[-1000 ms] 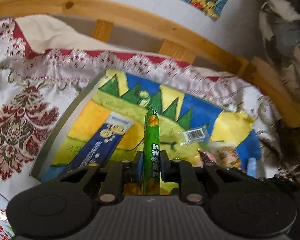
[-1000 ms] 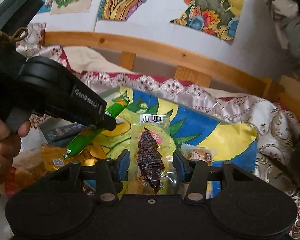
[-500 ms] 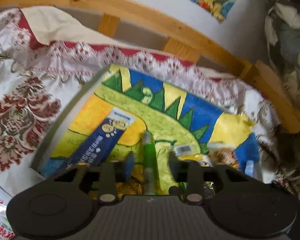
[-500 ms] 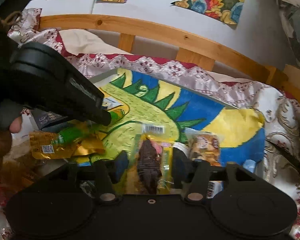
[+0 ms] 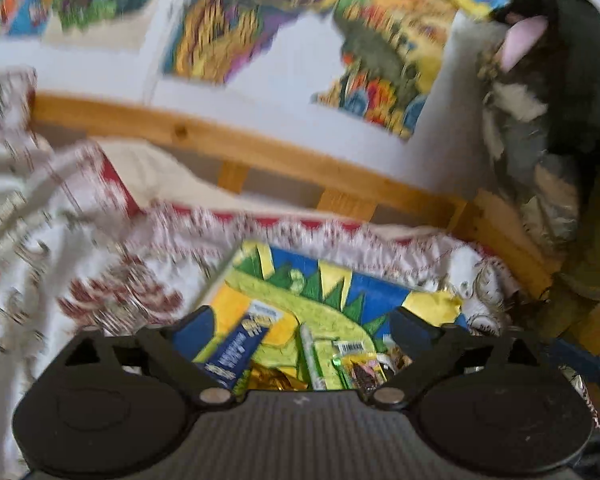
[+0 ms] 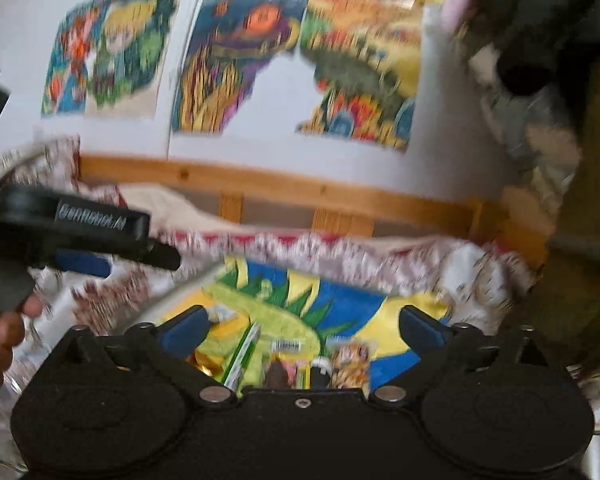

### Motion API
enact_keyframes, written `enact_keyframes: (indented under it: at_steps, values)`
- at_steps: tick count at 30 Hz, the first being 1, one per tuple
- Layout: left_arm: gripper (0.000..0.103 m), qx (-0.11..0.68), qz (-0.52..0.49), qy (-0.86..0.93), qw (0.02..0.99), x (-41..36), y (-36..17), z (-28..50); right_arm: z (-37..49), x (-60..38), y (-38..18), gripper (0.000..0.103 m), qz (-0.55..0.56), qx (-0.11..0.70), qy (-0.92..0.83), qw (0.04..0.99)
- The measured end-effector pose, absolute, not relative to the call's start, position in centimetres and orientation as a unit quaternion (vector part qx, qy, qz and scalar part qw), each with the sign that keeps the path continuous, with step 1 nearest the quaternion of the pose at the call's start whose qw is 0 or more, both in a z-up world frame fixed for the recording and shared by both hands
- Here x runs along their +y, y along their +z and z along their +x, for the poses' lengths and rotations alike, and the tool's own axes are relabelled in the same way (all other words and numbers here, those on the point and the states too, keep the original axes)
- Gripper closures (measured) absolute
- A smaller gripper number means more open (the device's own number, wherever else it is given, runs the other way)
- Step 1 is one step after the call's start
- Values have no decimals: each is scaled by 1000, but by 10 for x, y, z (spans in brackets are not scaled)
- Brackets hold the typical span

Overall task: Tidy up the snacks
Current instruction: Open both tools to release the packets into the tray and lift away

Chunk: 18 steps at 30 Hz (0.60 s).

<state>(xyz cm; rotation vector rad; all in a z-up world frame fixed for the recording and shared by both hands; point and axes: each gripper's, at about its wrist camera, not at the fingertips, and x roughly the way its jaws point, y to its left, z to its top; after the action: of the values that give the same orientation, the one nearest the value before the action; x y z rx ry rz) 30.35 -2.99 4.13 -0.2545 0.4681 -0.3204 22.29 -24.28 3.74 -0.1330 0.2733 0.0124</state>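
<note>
A colourful dinosaur-print board (image 5: pixel 332 292) lies on the patterned cloth and bears the snacks. The green sausage stick (image 5: pixel 311 356) lies on it between a blue stick pack (image 5: pixel 236 352) and a clear packet of dark snack (image 5: pixel 362 372). My left gripper (image 5: pixel 300 324) is wide open and empty, raised above them. My right gripper (image 6: pixel 304 326) is also wide open and empty, above the board (image 6: pixel 340 300). There the green stick (image 6: pixel 242 354), the dark snack packet (image 6: pixel 278 372) and a small printed packet (image 6: pixel 350 360) lie side by side. The views are blurred.
A wooden rail (image 5: pixel 260 152) runs behind the cloth, with paintings on the white wall (image 6: pixel 236 64) above. The left gripper's body and the hand that holds it (image 6: pixel 72 232) show at the left of the right wrist view. Dark fabric (image 5: pixel 560 120) hangs at the right.
The left gripper let go of the green stick, which now lies on the board. Both grippers opened wide and lifted up and back, so more wall shows.
</note>
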Motion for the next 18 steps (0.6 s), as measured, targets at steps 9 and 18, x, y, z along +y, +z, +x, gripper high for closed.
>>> enact_keyframes:
  at_steps: [9,18]
  values:
    - [0,171,-97,-135,971,-9,69,215,148,-238,78,1,-44,88,4,995]
    - [0,162,-74,-121,976,9,69,146,80,-226,83,1,-20,73,8,997]
